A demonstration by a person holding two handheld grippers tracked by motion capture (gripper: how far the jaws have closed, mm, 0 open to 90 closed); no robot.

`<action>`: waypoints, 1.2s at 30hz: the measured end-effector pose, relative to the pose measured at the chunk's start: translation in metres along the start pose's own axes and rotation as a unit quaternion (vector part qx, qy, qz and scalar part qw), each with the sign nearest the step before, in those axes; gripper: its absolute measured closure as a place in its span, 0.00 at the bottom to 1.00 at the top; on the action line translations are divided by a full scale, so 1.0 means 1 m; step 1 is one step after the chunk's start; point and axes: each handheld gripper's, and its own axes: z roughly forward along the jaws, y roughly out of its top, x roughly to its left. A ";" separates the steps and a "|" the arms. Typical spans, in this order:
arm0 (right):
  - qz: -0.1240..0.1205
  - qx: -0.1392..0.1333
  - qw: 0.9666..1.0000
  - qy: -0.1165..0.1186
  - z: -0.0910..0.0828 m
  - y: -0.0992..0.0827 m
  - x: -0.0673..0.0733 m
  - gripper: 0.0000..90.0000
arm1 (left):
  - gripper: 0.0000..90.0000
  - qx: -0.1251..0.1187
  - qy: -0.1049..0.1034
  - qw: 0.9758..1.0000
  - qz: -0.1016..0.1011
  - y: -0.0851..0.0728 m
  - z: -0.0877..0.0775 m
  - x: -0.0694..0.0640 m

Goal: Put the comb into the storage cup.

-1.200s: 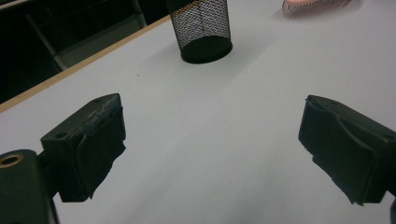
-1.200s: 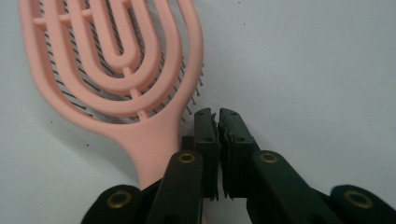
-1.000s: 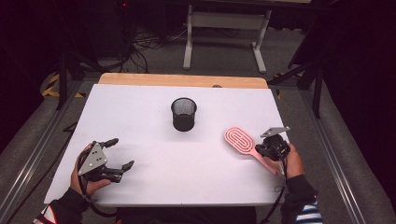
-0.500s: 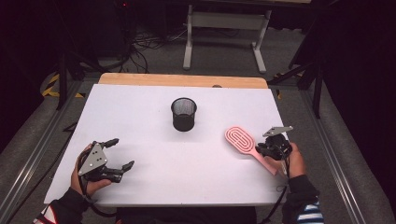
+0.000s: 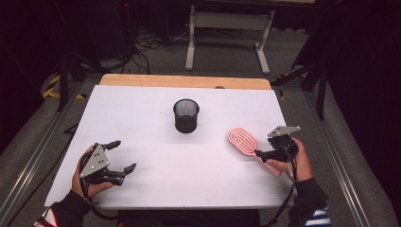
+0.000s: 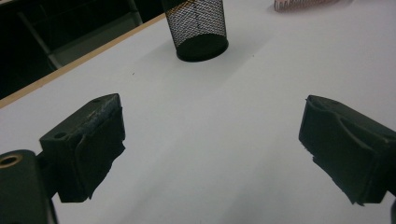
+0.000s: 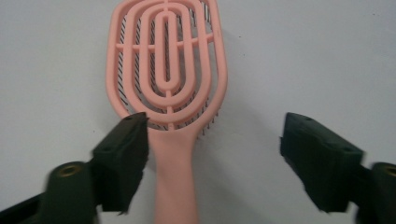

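Note:
A pink vented hairbrush (image 5: 242,142) lies flat on the white table (image 5: 151,104) at the right, head pointing away from me. My right gripper (image 5: 263,155) sits over its handle. In the right gripper view the jaws have just been opening and now stand wide apart. The brush (image 7: 166,70) handle runs between them, close beside the left jaw, with a wide gap to the right jaw. A black mesh cup (image 5: 186,115) stands upright mid-table. My left gripper (image 5: 126,154) rests open near the front left, with nothing between its jaws (image 6: 212,149). It faces the cup (image 6: 198,25).
A wooden strip (image 5: 184,81) borders the table's far edge. Beyond it are a grey stand (image 5: 227,21), cables and dark floor. Metal rails run along both sides of the table. Bare white surface lies between my two hands.
The right hand has shifted very slightly along the brush handle. The brush, the cup and the left hand stay where they were.

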 end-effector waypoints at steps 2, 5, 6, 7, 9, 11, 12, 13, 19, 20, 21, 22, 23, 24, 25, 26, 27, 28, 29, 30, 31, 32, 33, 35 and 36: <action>-0.005 0.010 1.000 0.001 0.001 0.002 0.003 0.18 | 0.09 0.000 -0.001 1.000 0.000 0.000 0.000 0.000; -0.010 0.022 1.000 0.012 0.003 0.003 0.007 0.14 | 0.09 0.002 -0.001 1.000 0.002 0.000 0.000 0.000; -0.013 0.026 1.000 0.011 0.004 0.004 0.008 0.11 | 0.09 0.002 -0.001 1.000 0.002 0.000 0.000 0.000; -0.017 0.028 0.999 0.016 0.005 0.004 0.009 0.08 | 0.09 0.001 -0.001 1.000 0.001 0.000 0.000 0.000; -0.034 0.041 0.998 0.033 0.008 0.004 0.014 0.06 | 0.09 0.001 0.000 1.000 0.002 0.000 0.000 0.000; -0.039 0.055 0.997 0.032 0.010 0.004 0.016 0.07 | 0.09 0.002 -0.002 1.000 0.003 0.000 0.000 -0.001; -0.038 0.062 0.997 0.027 0.012 0.004 0.017 0.06 | 0.09 0.002 -0.002 1.000 0.003 0.000 0.001 -0.001; -0.039 0.067 0.997 0.027 0.013 0.004 0.017 0.07 | 0.09 0.003 -0.002 1.000 0.004 0.000 0.001 -0.002; -0.041 0.096 0.994 0.028 0.021 0.001 0.019 0.26 | 0.09 0.006 -0.002 1.000 0.006 0.000 0.001 -0.002; -0.044 0.103 0.993 0.033 0.023 0.001 0.019 0.32 | 0.09 0.006 -0.002 1.000 0.006 0.000 0.002 -0.002; -0.045 0.107 0.993 0.037 0.024 0.000 0.020 0.35 | 0.09 0.007 -0.002 1.000 0.008 0.000 0.002 -0.002; -0.044 0.107 0.992 0.040 0.024 0.000 0.020 0.37 | 0.09 0.007 -0.002 1.000 0.008 0.000 0.002 -0.002; -0.040 0.105 0.993 0.045 0.024 0.001 0.019 0.43 | 0.09 0.006 -0.003 1.000 0.008 0.000 0.002 -0.002; -0.040 0.103 0.993 0.047 0.023 0.001 0.019 0.46 | 0.09 0.007 -0.003 1.000 0.007 0.000 0.002 -0.002; -0.039 0.103 0.993 0.046 0.023 0.001 0.018 0.47 | 0.09 0.007 -0.003 1.000 0.008 0.000 0.002 -0.002; -0.038 0.104 0.993 0.045 0.023 0.001 0.018 0.50 | 0.09 0.008 -0.005 1.000 0.006 0.000 0.003 -0.002; -0.037 0.103 0.993 0.052 0.023 0.001 0.017 0.53 | 0.09 0.009 -0.005 1.000 0.006 0.000 0.003 -0.002; -0.038 0.102 0.992 0.057 0.023 0.001 0.017 0.56 | 0.09 0.009 -0.006 1.000 0.005 -0.001 0.003 -0.002; -0.037 0.101 0.992 0.059 0.023 0.001 0.017 0.57 | 0.09 0.010 -0.006 1.000 0.007 0.000 0.003 -0.002; -0.036 0.101 0.992 0.062 0.023 0.000 0.017 0.59 | 0.09 0.010 -0.006 1.000 0.005 0.000 0.004 -0.002; -0.036 0.100 0.992 0.064 0.023 0.000 0.017 0.62 | 0.09 0.011 -0.002 1.000 0.008 0.000 0.004 -0.002; -0.037 0.099 0.992 0.065 0.022 0.000 0.017 0.67 | 0.09 0.012 -0.001 1.000 0.008 -0.001 0.004 -0.002; -0.038 0.097 0.992 0.067 0.022 0.000 0.017 0.70 | 0.09 0.012 -0.003 1.000 0.006 -0.001 0.004 -0.002; -0.041 0.094 0.992 0.068 0.022 0.000 0.016 0.76 | 0.09 0.014 -0.002 1.000 0.006 -0.001 0.005 -0.002; -0.042 0.094 0.992 0.067 0.022 0.000 0.016 0.77 | 0.09 0.014 -0.002 1.000 0.005 -0.001 0.005 -0.002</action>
